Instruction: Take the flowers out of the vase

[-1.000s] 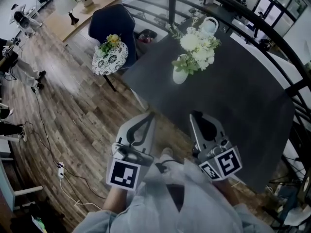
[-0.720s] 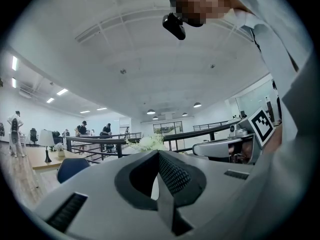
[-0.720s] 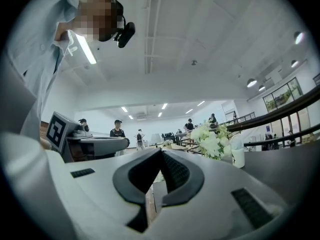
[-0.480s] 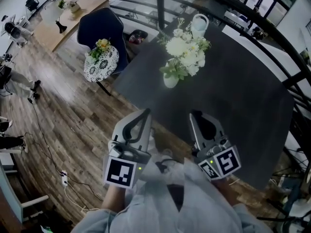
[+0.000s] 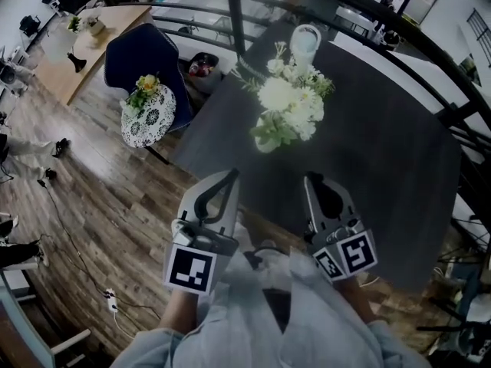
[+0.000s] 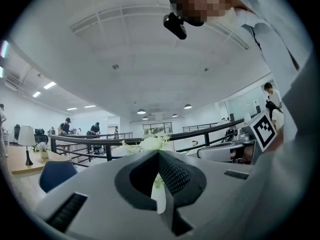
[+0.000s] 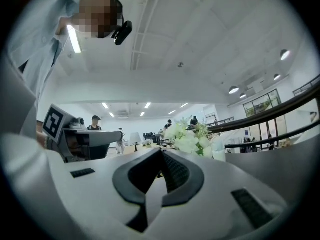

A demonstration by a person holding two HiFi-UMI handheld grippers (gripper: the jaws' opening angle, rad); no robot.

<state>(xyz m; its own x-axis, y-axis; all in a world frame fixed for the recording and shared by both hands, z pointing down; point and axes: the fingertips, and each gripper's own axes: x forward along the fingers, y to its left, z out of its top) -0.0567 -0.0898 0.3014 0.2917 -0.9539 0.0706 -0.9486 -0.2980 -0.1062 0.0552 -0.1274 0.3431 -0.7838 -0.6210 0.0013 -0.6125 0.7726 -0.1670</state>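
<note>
Head view: both grippers are held closed and empty short of the flowers, which are seen in their vase.

The left gripper [image 5: 232,175] and the right gripper [image 5: 311,179] are seen side by side at the near edge of the dark table [image 5: 383,159], each with its jaws brought together at the tips and nothing caught between them. The white flowers [image 5: 288,102] are seen upright in the pale vase [image 5: 265,140], which stands on the far left part of the table, well apart from both grippers. A white jug [image 5: 304,41] is placed just beyond the bouquet. Off to the left, a dark blue chair [image 5: 142,56] is seen with a small lace-covered side table [image 5: 148,117] just on its near side. In each gripper view the blooms are seen ahead of the closed tips.
</note>
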